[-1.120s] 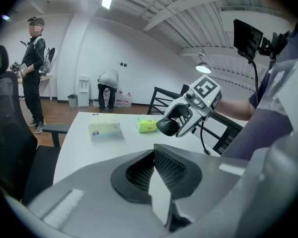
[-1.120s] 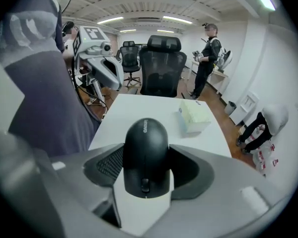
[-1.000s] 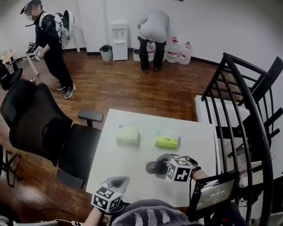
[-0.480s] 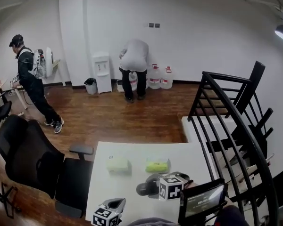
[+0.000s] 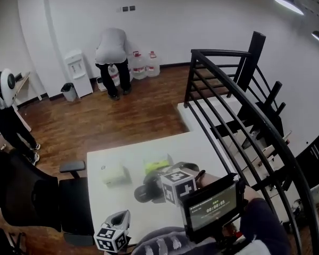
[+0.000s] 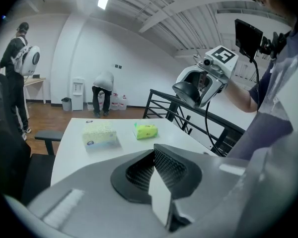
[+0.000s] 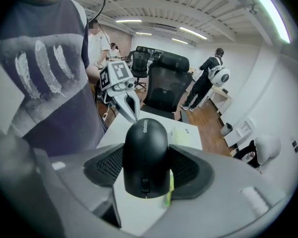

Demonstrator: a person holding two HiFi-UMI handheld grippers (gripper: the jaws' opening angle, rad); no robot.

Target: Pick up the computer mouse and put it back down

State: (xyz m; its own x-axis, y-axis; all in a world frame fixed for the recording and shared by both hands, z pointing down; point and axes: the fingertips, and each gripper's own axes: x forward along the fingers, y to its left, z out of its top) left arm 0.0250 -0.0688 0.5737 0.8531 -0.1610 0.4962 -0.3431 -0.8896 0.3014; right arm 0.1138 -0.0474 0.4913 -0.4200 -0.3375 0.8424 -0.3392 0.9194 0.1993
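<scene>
The black computer mouse [image 7: 145, 155] is clamped between the pads of my right gripper [image 7: 145, 168], with its wheel end nearest the camera. It hangs clear above the white table [image 5: 107, 196]. In the head view the mouse [image 5: 144, 192] shows as a dark shape left of the right gripper's marker cube [image 5: 176, 186]. In the left gripper view the right gripper [image 6: 201, 81] is high up with the mouse [image 6: 185, 89] in it. My left gripper [image 6: 156, 168] is shut with nothing in it, and it sits low at the table's near left edge [image 5: 117, 226].
A pale tissue pack [image 5: 112, 173] and a green pack [image 5: 157, 165] lie at the far side of the table. A black office chair [image 5: 21, 195] stands to the left, a black stair railing [image 5: 239, 116] to the right. A small screen [image 5: 211, 209] is close to me. Other people are further back.
My right gripper has risen off the table with the mouse in it. The head view has swung, so the table now lies lower and further left. The left gripper has barely moved.
</scene>
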